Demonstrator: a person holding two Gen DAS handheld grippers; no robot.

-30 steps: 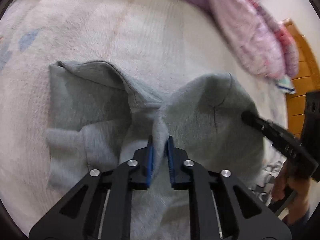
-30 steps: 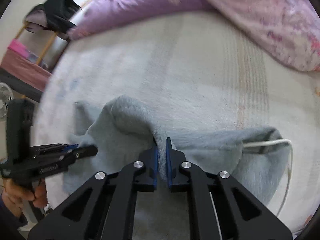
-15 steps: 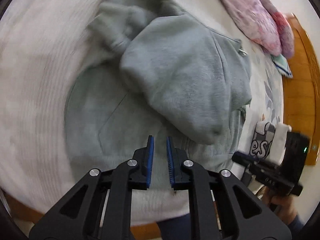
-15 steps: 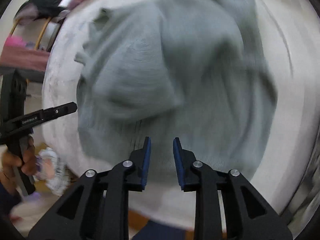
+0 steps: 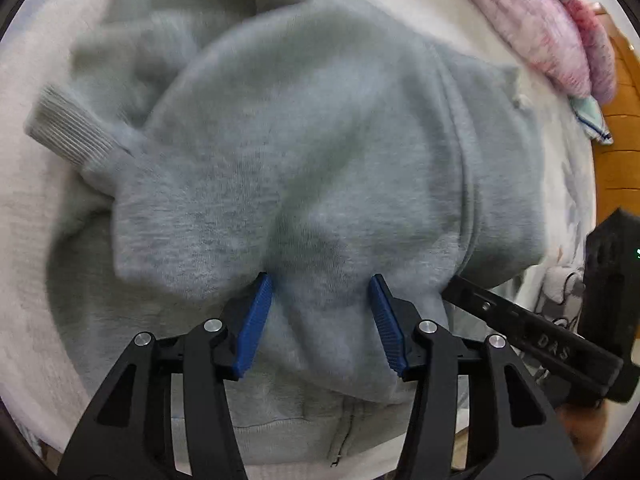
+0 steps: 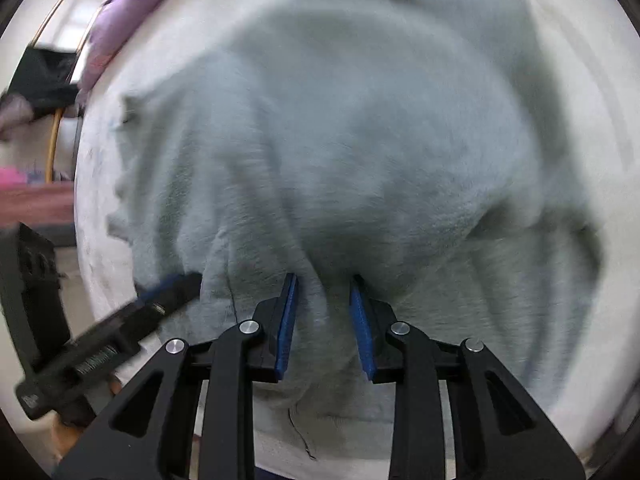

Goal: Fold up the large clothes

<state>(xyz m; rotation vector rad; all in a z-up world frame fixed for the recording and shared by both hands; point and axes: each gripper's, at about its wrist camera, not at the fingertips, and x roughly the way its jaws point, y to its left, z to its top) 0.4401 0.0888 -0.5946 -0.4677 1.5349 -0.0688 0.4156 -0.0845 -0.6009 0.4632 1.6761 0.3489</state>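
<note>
A grey zip hoodie lies on the bed, its upper part folded down over its lower part. A ribbed cuff sticks out at the left, and the zipper shows near the hem. My left gripper points down onto the folded edge. Its jaws are opening wide and a hump of fabric sits loosely between them. In the right wrist view the hoodie is blurred. My right gripper is low over the same edge, jaws opening, with loose cloth between them. Each gripper appears beside the other: right gripper, left gripper.
A white fleece bed cover lies under the hoodie. A pink quilt is bunched at the far right and a purple pillow at the far left. Wooden boards run along the right edge. A small printed cloth lies by the right gripper.
A second ago both grippers were shut on raised hoodie fabric. They carried it over and down, let go, and now stand close over the folded edge with wider jaws.
</note>
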